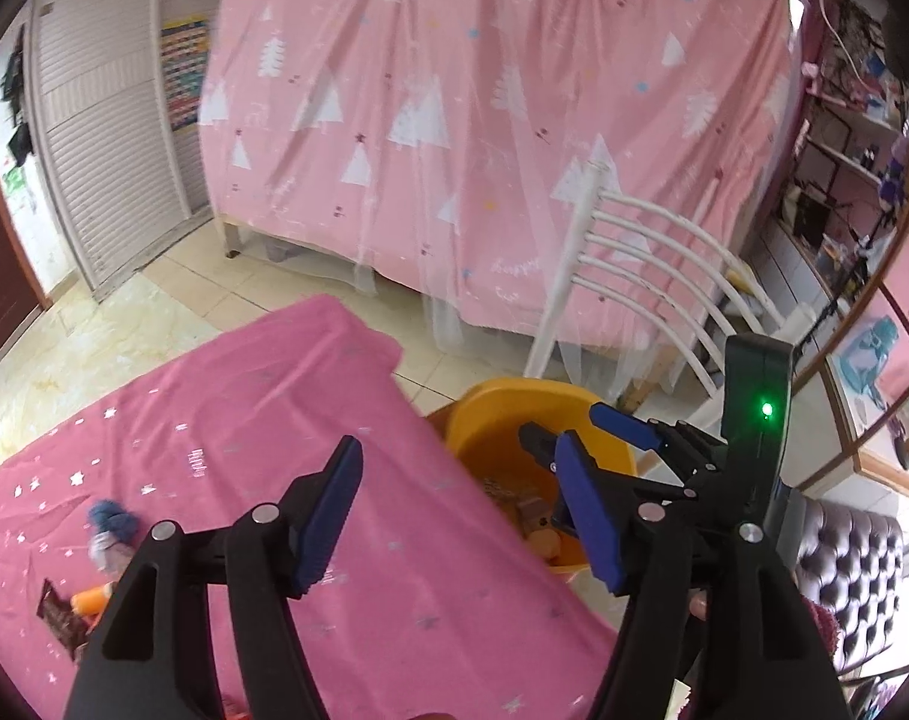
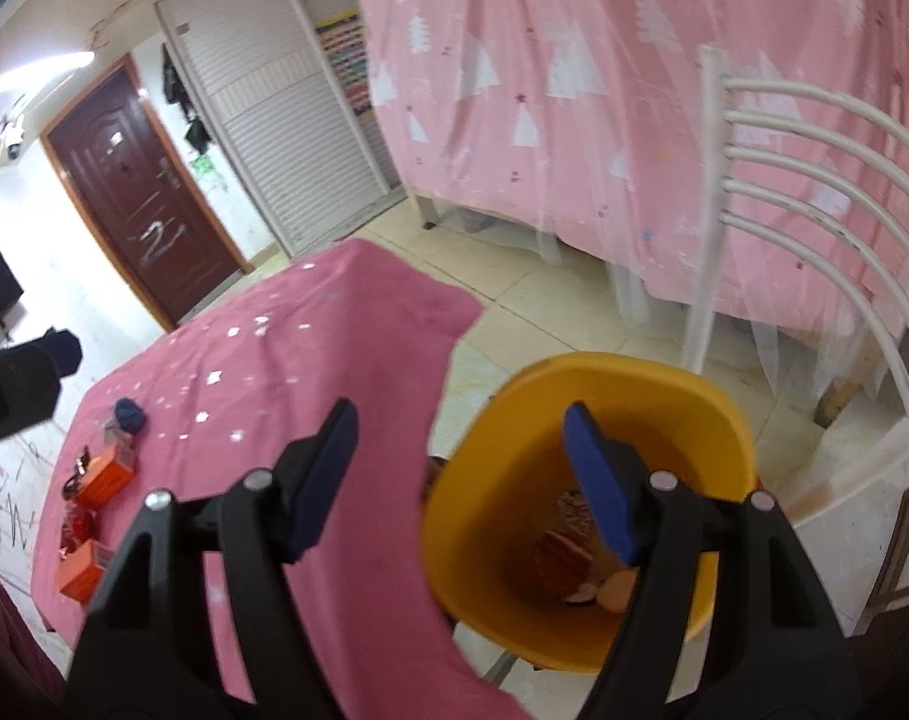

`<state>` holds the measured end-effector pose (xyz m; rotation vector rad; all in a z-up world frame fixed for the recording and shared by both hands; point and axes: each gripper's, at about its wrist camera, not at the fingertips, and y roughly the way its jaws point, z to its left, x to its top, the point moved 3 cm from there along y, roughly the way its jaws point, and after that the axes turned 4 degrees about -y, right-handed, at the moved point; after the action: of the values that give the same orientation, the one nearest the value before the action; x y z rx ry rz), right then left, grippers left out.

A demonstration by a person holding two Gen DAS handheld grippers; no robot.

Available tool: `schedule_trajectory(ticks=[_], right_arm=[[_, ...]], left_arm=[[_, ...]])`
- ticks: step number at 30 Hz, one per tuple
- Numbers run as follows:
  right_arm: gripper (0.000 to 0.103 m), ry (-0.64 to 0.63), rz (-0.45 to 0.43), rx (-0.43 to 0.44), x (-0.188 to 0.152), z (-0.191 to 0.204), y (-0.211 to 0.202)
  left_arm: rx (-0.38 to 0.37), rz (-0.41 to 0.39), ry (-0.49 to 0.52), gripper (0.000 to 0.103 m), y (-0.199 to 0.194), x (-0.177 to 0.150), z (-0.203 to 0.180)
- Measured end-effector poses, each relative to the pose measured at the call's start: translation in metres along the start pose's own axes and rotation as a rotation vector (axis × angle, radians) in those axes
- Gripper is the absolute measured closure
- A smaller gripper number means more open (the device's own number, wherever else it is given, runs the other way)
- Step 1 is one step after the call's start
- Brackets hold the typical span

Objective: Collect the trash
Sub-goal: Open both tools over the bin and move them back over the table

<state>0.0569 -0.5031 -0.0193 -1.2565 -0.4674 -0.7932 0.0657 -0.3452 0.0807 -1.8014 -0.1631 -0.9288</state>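
My left gripper (image 1: 460, 510) is open over the right edge of the pink-clothed table (image 1: 262, 408), with nothing between its blue pads. My right gripper (image 2: 460, 474) is open too and empty; its right finger hangs over the orange bin (image 2: 580, 372), where a red wrapper (image 2: 559, 558) and other scraps lie. In the left wrist view the right gripper (image 1: 565, 417) hovers above the bin (image 1: 490, 420). On the table's left end lie two orange boxes (image 2: 109, 474), a blue crumpled tuft (image 1: 112, 519) and a dark wrapper (image 1: 58, 612).
The bin stands on the tiled floor just right of the table. Behind it is a white slatted chair (image 1: 664, 264) and a bed draped in pink cloth (image 1: 484, 120). A purple tufted seat (image 1: 844, 558) sits at the right. A brown door (image 2: 142, 192) is far left.
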Motion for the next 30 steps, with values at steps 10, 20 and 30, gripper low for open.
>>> schedule_trajectory(ticks=[10,20,30], right_arm=[[0.034,-0.110,0.028,0.054,0.009,0.073,0.015],[0.034,-0.215,0.054,0.097,0.015,0.142,0.028],[0.034,-0.324,0.086,0.148,0.012,0.215,0.045]], left_arm=[[0.069,-0.057,-0.089,0.035,-0.042,-0.004,0.079],[0.140,-0.096,-0.179,0.032,-0.075,-0.017,0.155],[0.255,-0.081,-0.288,0.032,-0.090,-0.046,0.241]])
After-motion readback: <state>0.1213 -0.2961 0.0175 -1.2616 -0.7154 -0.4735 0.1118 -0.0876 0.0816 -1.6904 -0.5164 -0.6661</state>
